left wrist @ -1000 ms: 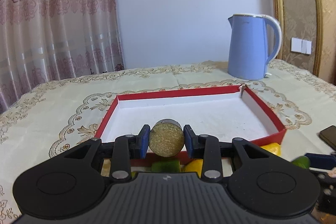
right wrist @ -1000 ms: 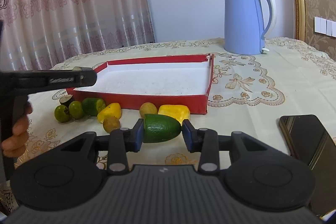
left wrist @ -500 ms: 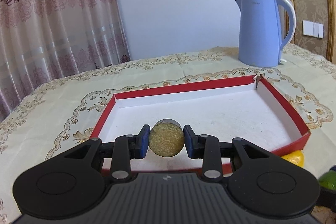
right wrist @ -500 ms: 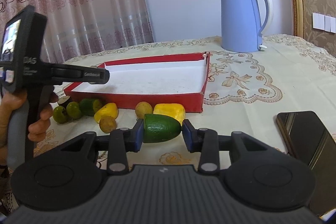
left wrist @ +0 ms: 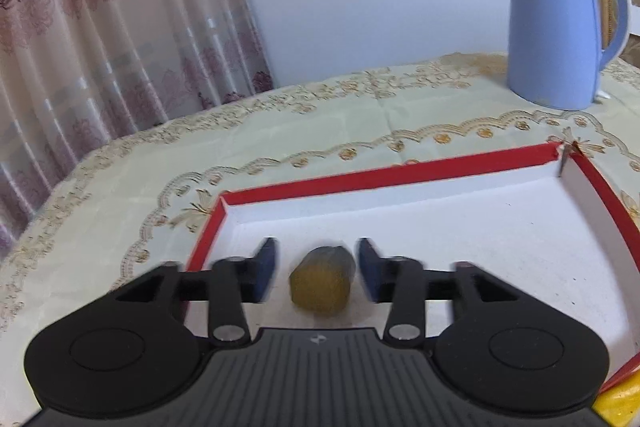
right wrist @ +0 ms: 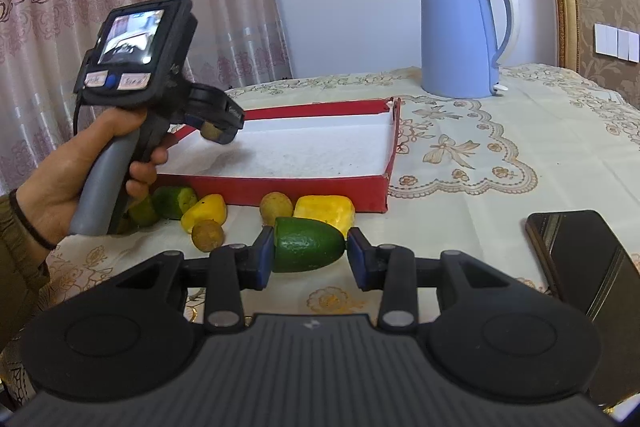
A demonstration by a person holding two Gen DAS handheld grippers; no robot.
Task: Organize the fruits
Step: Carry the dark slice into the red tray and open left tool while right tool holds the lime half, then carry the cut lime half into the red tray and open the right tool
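Note:
My left gripper (left wrist: 318,271) is open over the near left part of the red tray (left wrist: 384,177). A brown kiwi piece (left wrist: 322,281) sits blurred between its spread pads, free of both. In the right wrist view the left gripper (right wrist: 218,129) hovers over the tray (right wrist: 280,187) with the kiwi piece (right wrist: 210,131) at its tip. My right gripper (right wrist: 310,257) is shut on a green avocado piece (right wrist: 308,245), held above the tablecloth in front of the tray.
Several fruits lie along the tray's front wall: yellow pieces (right wrist: 325,211) (right wrist: 204,213), brown round ones (right wrist: 207,235) (right wrist: 276,207), green limes (right wrist: 174,201). A blue kettle (right wrist: 460,31) stands behind the tray. A black phone (right wrist: 580,259) lies at the right.
My left gripper moved forward over the tray and opened, letting go of the kiwi piece. My right gripper has stayed shut on the avocado piece and barely moved.

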